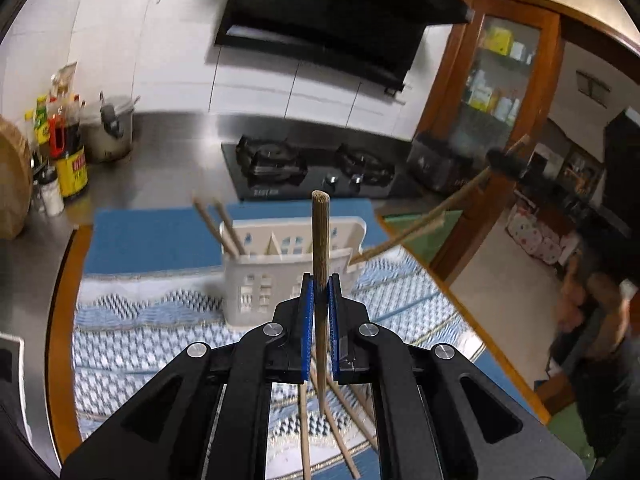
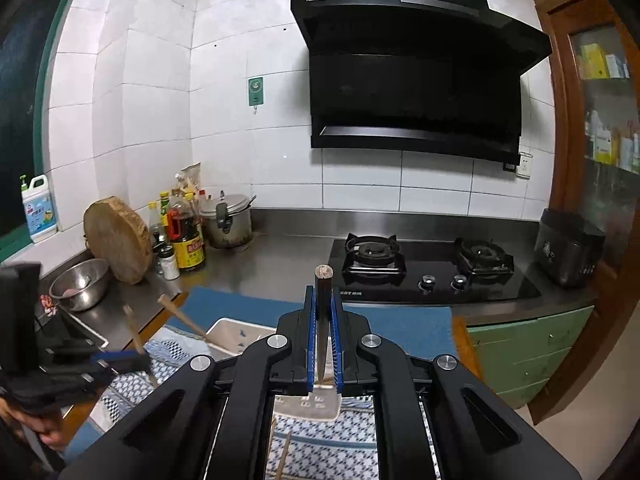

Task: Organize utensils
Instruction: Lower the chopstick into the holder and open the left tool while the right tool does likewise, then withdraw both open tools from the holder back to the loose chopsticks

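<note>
A big black cooker hood (image 2: 416, 80) hangs on the white wall. Below it sits the shiny grey tabletop (image 2: 280, 264) with a blue and white patterned cloth (image 1: 160, 332). On the cloth stands a white plastic basket (image 1: 288, 276). Two brown chopsticks (image 1: 224, 228) lean in the basket's left end. More loose chopsticks (image 1: 340, 432) lie on the cloth in front of the basket. The left tongs (image 1: 319, 300) pinch one brown wooden chopstick (image 1: 320, 240) upright. The right tongs (image 2: 323, 344) pinch a dark-handled utensil (image 2: 323, 284) upright, just right of the basket.
</note>
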### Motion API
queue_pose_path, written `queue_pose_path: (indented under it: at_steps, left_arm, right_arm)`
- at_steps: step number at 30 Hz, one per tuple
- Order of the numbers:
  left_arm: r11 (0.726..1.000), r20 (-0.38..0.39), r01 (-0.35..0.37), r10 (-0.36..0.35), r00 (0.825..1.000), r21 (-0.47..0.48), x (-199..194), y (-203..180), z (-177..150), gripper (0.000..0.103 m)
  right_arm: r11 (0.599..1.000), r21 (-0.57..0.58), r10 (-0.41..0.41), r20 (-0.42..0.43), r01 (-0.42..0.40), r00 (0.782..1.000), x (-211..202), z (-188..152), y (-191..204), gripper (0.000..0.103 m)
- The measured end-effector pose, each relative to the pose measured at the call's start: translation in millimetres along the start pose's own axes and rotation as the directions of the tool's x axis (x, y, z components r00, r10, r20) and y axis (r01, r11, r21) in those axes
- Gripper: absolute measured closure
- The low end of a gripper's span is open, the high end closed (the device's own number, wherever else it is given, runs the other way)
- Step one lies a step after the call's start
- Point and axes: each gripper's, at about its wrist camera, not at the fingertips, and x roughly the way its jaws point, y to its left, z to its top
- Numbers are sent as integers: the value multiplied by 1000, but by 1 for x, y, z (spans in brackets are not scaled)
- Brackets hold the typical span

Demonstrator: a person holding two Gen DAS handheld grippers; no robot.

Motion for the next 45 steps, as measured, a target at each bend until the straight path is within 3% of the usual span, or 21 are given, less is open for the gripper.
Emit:
queue_pose_path:
  at_steps: [9,16,21,24,32,34,38,40,45]
  left_arm:
    - [1000,158,-14,16,987,-16,-19,7,53,97]
    - [989,324,-98,129,937,-109,-24,26,78,97]
    - [979,352,-100,159,922,-180,-12,39,82,97]
    - [976,330,-111,169,929,-188,2,43,78,97]
    - [980,213,-115,148,966,-161,39,48,67,97]
    - [981,200,-122,151,968,-152,42,48,65,94]
    - [983,201,-133,156,967,-125,37,45,66,94]
    - [984,207,-144,162,965,-103,30,40,65,86]
    - [988,196,-148,154,968,-45,11,25,55,83]
  right_arm:
    - [1000,-16,19,-78,-20,997,41,-1,4,96]
    - [999,-27,25,-118,-28,993,59,-11,9,96]
    - [999,-27,27,-126,-31,992,66,-15,10,96]
    - [999,-28,28,-137,-32,990,70,-18,10,96]
    - [999,-26,22,-155,-26,988,78,-25,8,96]
    - [999,-25,19,-146,-23,989,75,-25,7,90]
    - [1000,-14,14,-126,-15,992,62,-24,3,87]
    - [1000,-14,12,-108,-13,994,49,-24,2,83]
    - [1000,2,25,-100,-25,995,19,-34,5,82]
